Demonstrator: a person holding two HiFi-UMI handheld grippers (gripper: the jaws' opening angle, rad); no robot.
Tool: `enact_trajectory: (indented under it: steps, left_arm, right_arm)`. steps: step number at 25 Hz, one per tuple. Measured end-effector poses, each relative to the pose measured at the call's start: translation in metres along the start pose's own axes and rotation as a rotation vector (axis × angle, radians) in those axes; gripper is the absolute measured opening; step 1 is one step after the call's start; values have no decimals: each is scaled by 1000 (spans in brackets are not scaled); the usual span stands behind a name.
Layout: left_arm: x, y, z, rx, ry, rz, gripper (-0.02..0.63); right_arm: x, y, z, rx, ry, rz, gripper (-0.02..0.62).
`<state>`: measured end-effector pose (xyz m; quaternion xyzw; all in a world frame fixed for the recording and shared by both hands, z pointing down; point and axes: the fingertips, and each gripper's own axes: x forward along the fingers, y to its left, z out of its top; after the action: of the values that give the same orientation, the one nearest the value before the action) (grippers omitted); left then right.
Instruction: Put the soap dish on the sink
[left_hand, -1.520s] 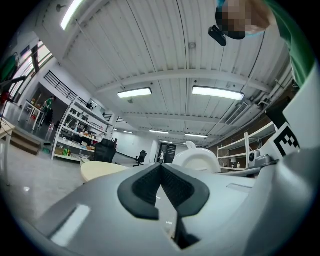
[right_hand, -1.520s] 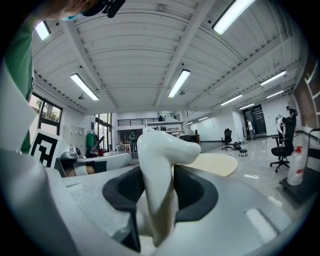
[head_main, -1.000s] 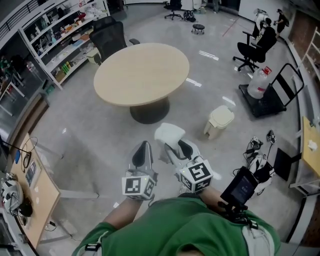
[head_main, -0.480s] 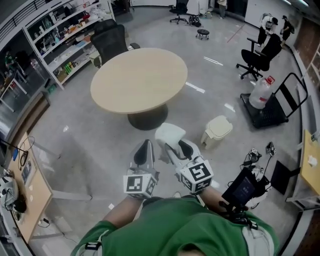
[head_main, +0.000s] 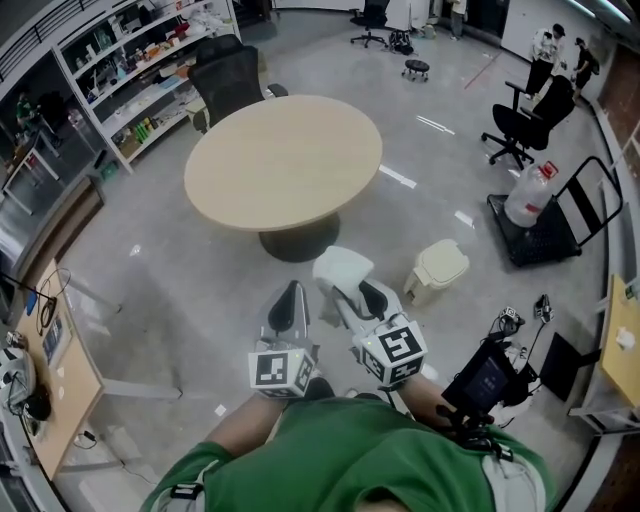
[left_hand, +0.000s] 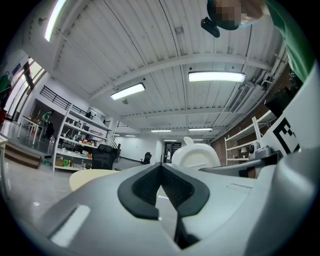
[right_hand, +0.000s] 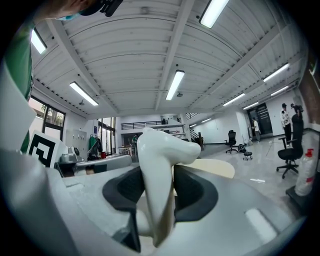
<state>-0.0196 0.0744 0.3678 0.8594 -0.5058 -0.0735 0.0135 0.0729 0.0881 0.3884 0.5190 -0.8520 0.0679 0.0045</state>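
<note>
The right gripper (head_main: 354, 296) has its jaws set wide around the white soap dish (right_hand: 158, 165), the dark pads pressing it from both sides. The dish stands on edge between them, and its rounded upper end rises past the jaw tips and curls over to the right. The left gripper (left_hand: 161, 172) is just beside the right one, on its left. Its jaws are closed, the pads meeting at their tips with nothing between them. From the left jaws, the dish shows as a pale dome just to their right. Both grippers are held level, side by side in front of the person in green, over a grey floor (head_main: 180, 300). Ahead of both pairs of jaws, well apart, stands a round beige table (head_main: 285, 160). A small cream bin (head_main: 437, 268) sits on the floor to the right of the right jaws.
</note>
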Motion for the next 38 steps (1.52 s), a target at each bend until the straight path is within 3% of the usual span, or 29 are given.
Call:
enact_trajectory:
  steps: [12,26,38]
  left_arm:
    - [60,42,5,-53,-28,-63,6]
    - [87,116,-12,-62,24,-76,6]
    - [114,131,-20,-81,42,-74,6]
  right_arm:
    - [65,-18,15,-30,12,-49,164]
    - [142,-9,7,-22,41,-75,164]
    - [171,-22,7,-13,69,-76,164]
